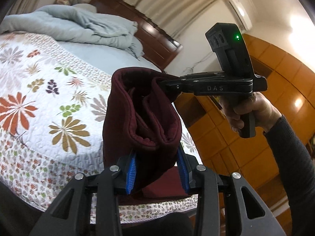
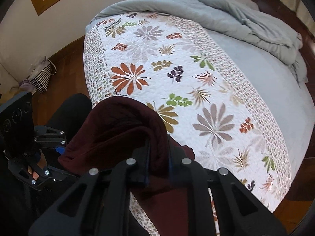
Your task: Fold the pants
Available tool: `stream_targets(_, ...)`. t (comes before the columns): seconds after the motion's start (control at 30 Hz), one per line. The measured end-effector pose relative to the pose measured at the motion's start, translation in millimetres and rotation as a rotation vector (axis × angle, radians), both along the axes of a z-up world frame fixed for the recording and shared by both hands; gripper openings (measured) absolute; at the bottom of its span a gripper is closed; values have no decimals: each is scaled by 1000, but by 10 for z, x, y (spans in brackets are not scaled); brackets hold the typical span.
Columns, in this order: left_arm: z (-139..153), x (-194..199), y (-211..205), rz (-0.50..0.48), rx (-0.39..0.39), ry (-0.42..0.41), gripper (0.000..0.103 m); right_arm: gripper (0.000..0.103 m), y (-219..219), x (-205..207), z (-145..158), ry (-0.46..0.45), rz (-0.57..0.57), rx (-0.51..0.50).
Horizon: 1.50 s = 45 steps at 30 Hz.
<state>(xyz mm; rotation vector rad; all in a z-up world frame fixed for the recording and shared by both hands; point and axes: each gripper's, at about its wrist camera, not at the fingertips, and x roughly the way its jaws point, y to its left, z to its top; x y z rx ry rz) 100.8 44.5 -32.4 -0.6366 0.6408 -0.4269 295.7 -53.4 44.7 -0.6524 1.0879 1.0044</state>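
Left wrist | pants [image 1: 143, 118] stretched between left tool [image 1: 157, 169] and right tool [image 1: 165, 85]

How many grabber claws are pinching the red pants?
2. The left gripper clamps the pants at their near end; the right gripper pinches the far top corner, above the bed.

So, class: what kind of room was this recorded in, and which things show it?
Most likely a home bedroom: a bed with a floral quilt, a rumpled grey duvet and a wooden headboard.
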Motion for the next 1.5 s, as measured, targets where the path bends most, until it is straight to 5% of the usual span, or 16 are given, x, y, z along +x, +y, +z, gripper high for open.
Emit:
stream_targets(0.6, 211, 66, -834, -160, 90, -43, 37, 11, -1134, -174, 66, -67, -116, 33)
stream_targets(1.5, -59, 318, -2053, -391, 205, -19, 36, 11, -2418, -189, -507, -121, -242, 23)
